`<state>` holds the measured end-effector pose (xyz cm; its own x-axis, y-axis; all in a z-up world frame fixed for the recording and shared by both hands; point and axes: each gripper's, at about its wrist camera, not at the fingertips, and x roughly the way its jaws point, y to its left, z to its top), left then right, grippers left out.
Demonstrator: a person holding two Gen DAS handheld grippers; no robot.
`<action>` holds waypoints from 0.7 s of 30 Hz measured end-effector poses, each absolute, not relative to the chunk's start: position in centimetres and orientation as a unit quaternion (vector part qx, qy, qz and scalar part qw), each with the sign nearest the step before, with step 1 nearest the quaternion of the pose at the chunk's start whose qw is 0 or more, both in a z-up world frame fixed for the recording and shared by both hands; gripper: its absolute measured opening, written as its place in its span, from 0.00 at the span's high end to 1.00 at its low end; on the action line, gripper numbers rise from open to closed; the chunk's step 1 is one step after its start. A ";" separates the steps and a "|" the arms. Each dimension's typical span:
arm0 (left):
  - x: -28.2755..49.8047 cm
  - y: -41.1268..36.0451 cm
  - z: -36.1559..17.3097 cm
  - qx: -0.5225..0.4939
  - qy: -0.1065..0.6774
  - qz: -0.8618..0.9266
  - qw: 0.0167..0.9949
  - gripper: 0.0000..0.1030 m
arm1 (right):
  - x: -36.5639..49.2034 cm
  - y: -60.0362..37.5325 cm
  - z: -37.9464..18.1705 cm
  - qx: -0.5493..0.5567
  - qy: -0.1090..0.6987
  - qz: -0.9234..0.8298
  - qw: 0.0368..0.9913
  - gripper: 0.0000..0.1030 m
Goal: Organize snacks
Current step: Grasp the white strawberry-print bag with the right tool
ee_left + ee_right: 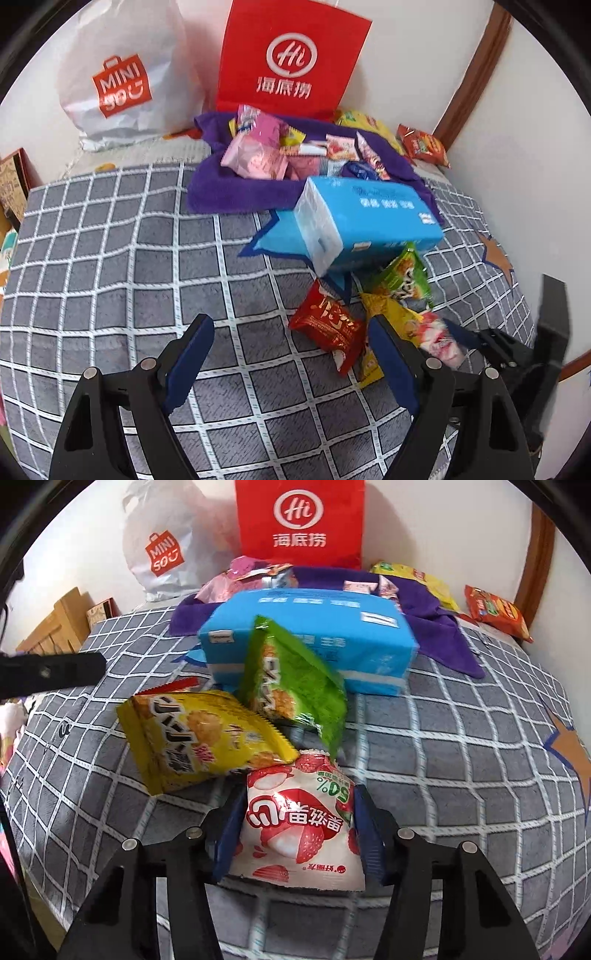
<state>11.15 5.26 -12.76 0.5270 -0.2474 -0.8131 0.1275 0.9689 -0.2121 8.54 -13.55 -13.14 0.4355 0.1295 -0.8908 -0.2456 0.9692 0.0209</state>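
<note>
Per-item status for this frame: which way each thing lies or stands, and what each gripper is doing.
left gripper: open, empty, over the blanket
right gripper: jaws around the lychee packet
green packet: tilted, leaning on blue box
yellow packet: lying flat
red packet: lying flat
red paper bag: upright

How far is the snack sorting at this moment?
Done: many small packets already lie on the purple towel. In hand: the right gripper has its jaws on the lychee packet. The left gripper is open, holding nothing. Left: the red, yellow and green packets.
</note>
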 end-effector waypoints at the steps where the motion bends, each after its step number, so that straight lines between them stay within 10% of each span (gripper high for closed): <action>1: 11.3 5.1 -13.1 -0.064 0.477 -0.108 0.870 0.19 | 8.4 -13.9 -13.0 -0.057 0.518 0.108 0.847 0.45; 21: 12.0 2.3 -17.4 -0.030 0.499 -0.126 0.857 0.19 | 11.5 -21.3 -14.2 -0.031 0.499 0.036 0.865 0.45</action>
